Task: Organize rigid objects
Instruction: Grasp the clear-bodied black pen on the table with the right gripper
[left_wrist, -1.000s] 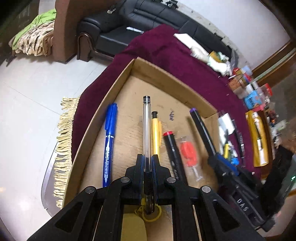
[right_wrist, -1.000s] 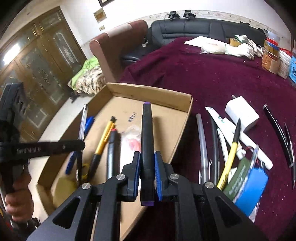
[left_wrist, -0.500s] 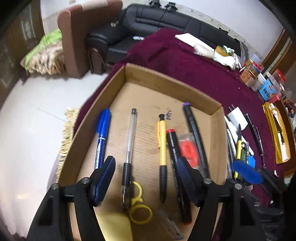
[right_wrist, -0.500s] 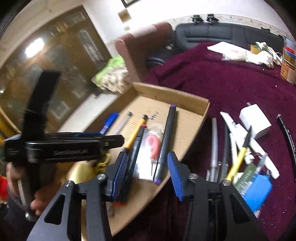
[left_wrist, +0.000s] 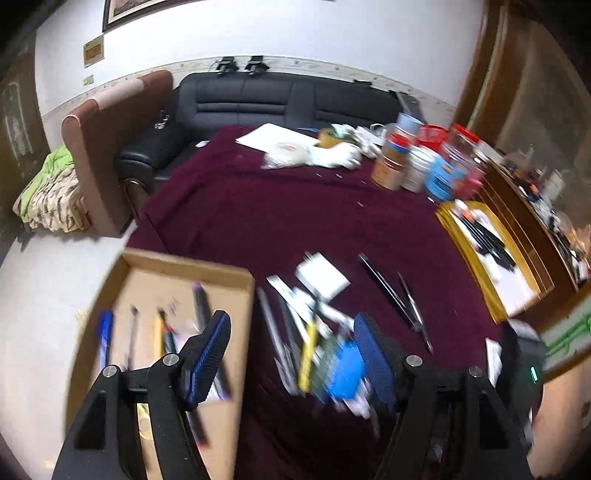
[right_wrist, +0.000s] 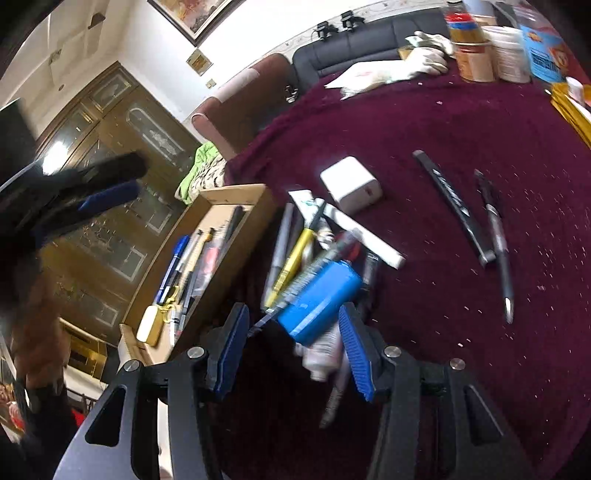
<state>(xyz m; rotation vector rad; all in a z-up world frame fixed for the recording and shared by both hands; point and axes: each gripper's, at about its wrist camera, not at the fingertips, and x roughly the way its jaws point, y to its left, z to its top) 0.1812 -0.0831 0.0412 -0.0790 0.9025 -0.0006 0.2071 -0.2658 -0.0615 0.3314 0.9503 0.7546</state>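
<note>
With both the left gripper (left_wrist: 291, 354) and right gripper (right_wrist: 291, 350) wide and empty, we judge the next pick lies in the loose pens (right_wrist: 291, 258) right of the cardboard tray (right_wrist: 236, 194), which calls for closing on one pen

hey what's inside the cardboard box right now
Inside the cardboard box: a blue marker, a clear pen, a yellow pen, black markers, yellow-handled scissors and a packet with something red. Motion blur and overlap hide anything beneath them.
</note>
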